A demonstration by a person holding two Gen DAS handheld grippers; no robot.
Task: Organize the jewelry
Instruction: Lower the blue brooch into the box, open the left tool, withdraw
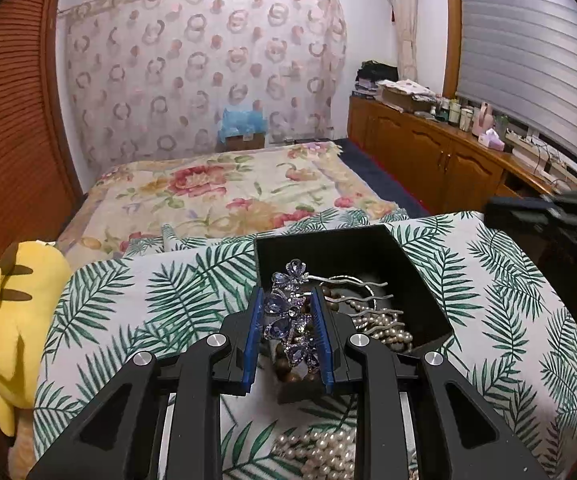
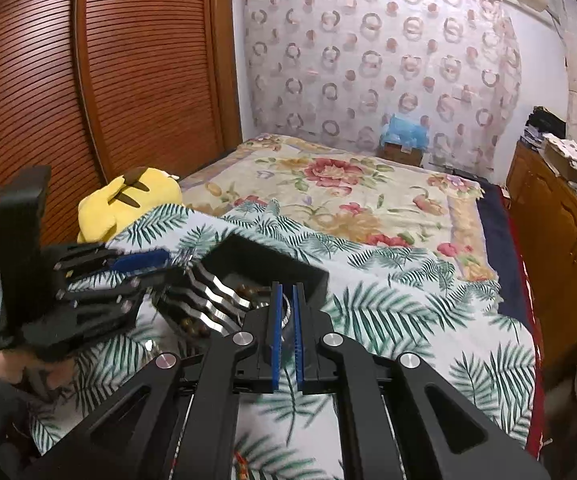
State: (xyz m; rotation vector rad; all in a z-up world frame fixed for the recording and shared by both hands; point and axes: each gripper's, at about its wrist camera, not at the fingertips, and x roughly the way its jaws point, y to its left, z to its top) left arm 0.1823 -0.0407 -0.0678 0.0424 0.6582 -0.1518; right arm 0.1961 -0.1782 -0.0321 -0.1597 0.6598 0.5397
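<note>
A palm-leaf cloth point(image 1: 148, 300) covers the surface, with a yellow plush toy point(image 1: 12, 320) at its edge. On it sits a black box point(image 1: 416, 280) holding pearl strands point(image 1: 384, 328). The left hand-held gripper point(image 1: 288, 300) clamps a purple crystal hair comb point(image 1: 288, 312) over the box. The right hand-held gripper point(image 2: 284, 292) is nearly closed, empty.

A palm-leaf cloth point(image 1: 488, 280) carries the black box point(image 1: 416, 280) and loose pearls point(image 1: 320, 452).
</note>
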